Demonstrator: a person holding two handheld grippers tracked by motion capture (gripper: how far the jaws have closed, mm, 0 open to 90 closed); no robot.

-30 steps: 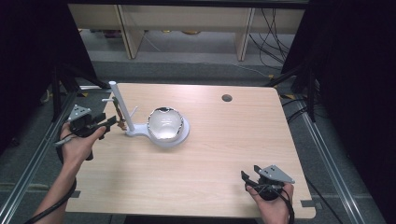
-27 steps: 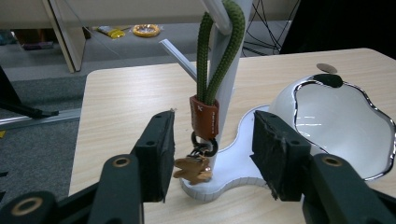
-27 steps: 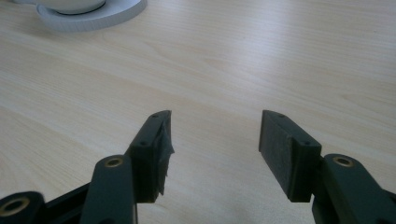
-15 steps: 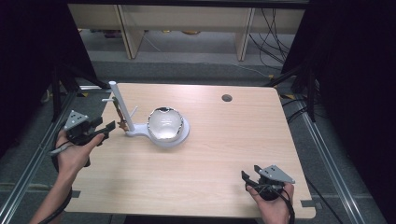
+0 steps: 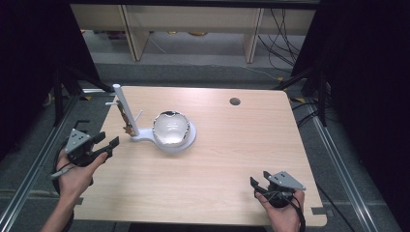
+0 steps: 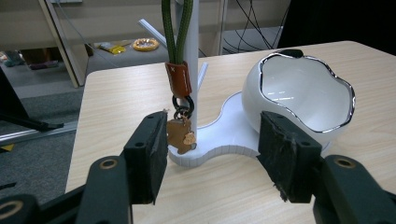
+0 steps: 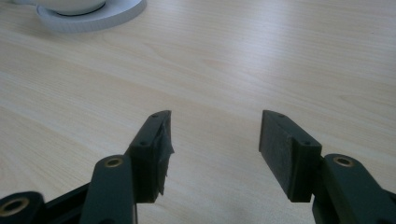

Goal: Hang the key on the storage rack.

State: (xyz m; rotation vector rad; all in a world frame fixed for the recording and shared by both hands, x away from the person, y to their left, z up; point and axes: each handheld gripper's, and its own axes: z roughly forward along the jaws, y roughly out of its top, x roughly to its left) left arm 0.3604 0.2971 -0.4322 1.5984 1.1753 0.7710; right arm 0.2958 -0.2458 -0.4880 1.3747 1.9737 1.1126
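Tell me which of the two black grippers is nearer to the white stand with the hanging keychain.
The left gripper, at the table's left edge, open and facing the white stand and its green-corded keychain. The right gripper is open at the near right corner, far from the stand.

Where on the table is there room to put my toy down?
The wide bare wood between the white stand and the right gripper is free, as is the far right part around the round hole. It is crowded at the left, where the bowl, the hanging keychain and the open left gripper sit close together.
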